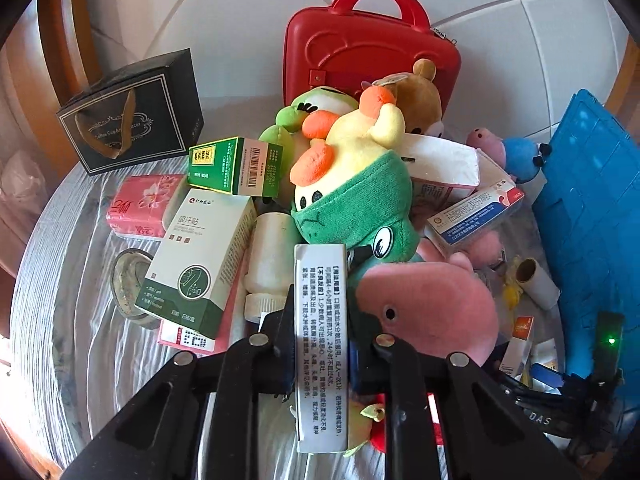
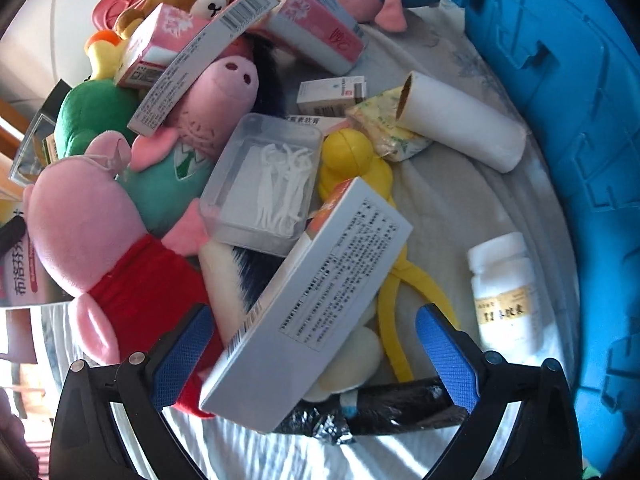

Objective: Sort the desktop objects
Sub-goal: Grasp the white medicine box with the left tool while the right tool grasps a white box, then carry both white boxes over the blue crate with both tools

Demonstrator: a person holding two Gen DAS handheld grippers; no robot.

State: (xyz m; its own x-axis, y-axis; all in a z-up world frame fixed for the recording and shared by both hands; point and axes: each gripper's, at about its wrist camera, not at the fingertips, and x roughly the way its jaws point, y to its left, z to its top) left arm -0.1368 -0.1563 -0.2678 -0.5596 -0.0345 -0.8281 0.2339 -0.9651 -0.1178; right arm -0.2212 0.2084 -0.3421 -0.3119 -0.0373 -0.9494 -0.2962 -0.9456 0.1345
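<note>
The black gift bag [image 1: 132,116] at upper left of the left wrist view reads, as far as the blur allows, "Coffee Cup And Saucer". The white-and-green box [image 1: 200,260] carries "吸汗贴". "DAS" stands on black gear [image 1: 540,419] at lower right.

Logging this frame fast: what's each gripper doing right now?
Left gripper: shut on a white medicine box with printed text.
Right gripper: open, fingers either side of a grey-white medicine box, not clamping it.
</note>
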